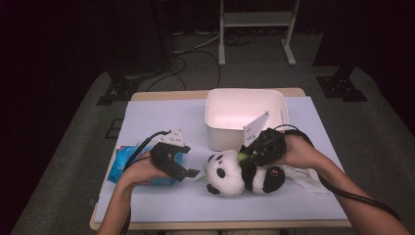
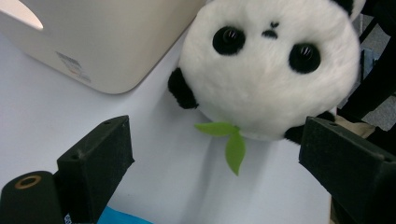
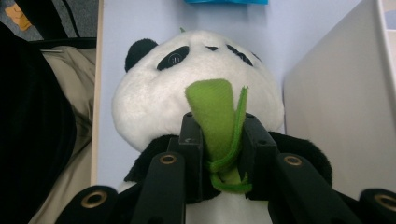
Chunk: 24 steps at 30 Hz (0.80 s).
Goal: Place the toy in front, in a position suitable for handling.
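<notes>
A plush panda (image 1: pixel 230 174) lies on its back on the lilac table cover, head toward the left. My right gripper (image 1: pixel 244 155) is shut on the green fabric strip (image 3: pixel 217 121) at the panda's neck; the strip sticks up between the jaws over the white head (image 3: pixel 196 88). My left gripper (image 1: pixel 193 172) stands open just left of the panda's head, jaws wide apart with nothing between them. In the left gripper view the panda's face (image 2: pixel 266 70) and a small green leaf (image 2: pixel 231 142) lie ahead of the black fingers (image 2: pixel 95 163).
A white plastic bin (image 1: pixel 244 117) stands behind the panda, close to its head. A blue packet (image 1: pixel 129 166) lies under my left hand. A white crumpled cloth (image 1: pixel 306 178) lies by my right wrist. The table's front edge (image 1: pixel 220 224) is near.
</notes>
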### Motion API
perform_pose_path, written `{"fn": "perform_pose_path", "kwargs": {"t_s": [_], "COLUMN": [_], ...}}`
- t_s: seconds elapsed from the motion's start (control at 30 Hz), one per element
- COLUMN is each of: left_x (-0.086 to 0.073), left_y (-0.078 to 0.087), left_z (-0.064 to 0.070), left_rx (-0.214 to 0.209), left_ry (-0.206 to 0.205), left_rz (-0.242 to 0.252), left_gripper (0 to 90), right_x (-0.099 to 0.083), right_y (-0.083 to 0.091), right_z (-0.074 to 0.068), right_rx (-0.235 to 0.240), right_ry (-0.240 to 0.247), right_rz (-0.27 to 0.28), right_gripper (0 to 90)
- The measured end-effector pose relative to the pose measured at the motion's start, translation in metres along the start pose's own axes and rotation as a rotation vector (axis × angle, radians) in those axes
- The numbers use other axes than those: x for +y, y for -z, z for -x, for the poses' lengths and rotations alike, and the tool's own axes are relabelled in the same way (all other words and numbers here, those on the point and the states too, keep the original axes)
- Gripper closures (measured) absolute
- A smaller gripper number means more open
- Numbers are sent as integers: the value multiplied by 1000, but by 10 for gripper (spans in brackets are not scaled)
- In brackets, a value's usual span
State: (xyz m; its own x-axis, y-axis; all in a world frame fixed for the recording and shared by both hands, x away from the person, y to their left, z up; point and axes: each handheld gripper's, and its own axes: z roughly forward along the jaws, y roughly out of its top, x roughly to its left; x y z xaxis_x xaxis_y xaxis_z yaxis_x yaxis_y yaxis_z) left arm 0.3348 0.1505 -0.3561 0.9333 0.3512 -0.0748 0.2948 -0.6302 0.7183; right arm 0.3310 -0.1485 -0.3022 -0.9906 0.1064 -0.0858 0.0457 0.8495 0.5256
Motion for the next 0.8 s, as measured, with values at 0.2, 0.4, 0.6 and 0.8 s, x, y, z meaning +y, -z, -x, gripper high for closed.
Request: {"fn": "perform_pose_path", "kwargs": {"t_s": [0.2,0.4,0.6,0.8], "left_x": [-1,-2,-5,-7], "left_y": [0,2,1,0], "left_z": [-1,0,-1,-3], "left_rx": [-2,2,1,-6], "left_ry": [-2,-4,6,1], "left_rz": [-2,1,1,4], "left_gripper": [88,88,88,88], "right_x": [4,7,12,19], "right_y": [15,31,49,66], "right_z": [0,-2,-4,-6], "right_rx": [-13,-26,-47,-83], "right_ry": [-6,-6,1,3], "right_rz": [11,24,42,41], "right_gripper": [730,730,730,732]}}
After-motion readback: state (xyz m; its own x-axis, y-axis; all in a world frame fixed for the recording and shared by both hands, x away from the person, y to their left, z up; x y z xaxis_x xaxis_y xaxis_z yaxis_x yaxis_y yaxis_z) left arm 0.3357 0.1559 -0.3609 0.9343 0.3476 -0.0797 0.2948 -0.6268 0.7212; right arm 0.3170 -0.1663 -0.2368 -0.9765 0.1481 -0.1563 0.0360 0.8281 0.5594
